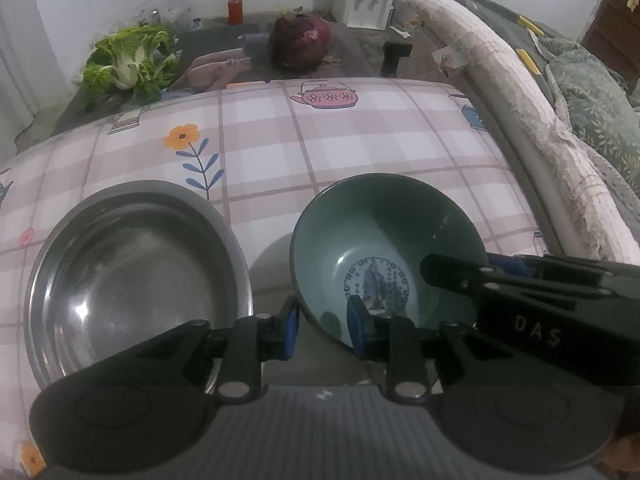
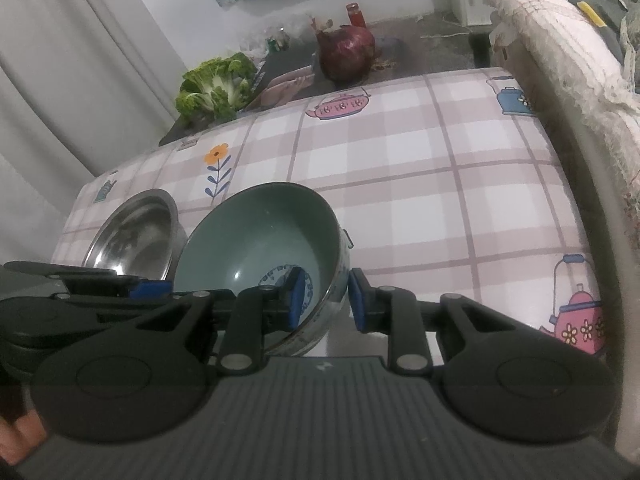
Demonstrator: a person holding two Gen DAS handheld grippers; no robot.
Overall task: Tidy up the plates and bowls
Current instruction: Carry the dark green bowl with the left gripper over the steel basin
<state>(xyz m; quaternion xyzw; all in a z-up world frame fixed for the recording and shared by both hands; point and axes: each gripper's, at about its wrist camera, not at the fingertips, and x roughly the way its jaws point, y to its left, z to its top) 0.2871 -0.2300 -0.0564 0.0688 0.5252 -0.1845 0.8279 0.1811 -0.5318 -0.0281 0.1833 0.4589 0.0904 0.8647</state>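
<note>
A green bowl (image 1: 384,248) with a printed figure at its bottom is tilted above the checked tablecloth (image 1: 360,140). My left gripper (image 1: 322,330) straddles its near-left rim, one pad inside and one outside, with a gap to the wall. My right gripper (image 2: 322,300) straddles its right rim (image 2: 260,248) in the same way, jaws apart; its black finger also shows in the left wrist view (image 1: 460,272). A steel bowl (image 1: 136,272) sits on the cloth just left of the green bowl and also shows in the right wrist view (image 2: 136,236).
Beyond the cloth's far edge lie a leafy green cabbage (image 1: 128,62), a red cabbage (image 1: 300,42) and a red jar (image 1: 235,8). A padded sofa arm (image 1: 520,100) runs along the right. A curtain (image 2: 60,60) hangs at the left.
</note>
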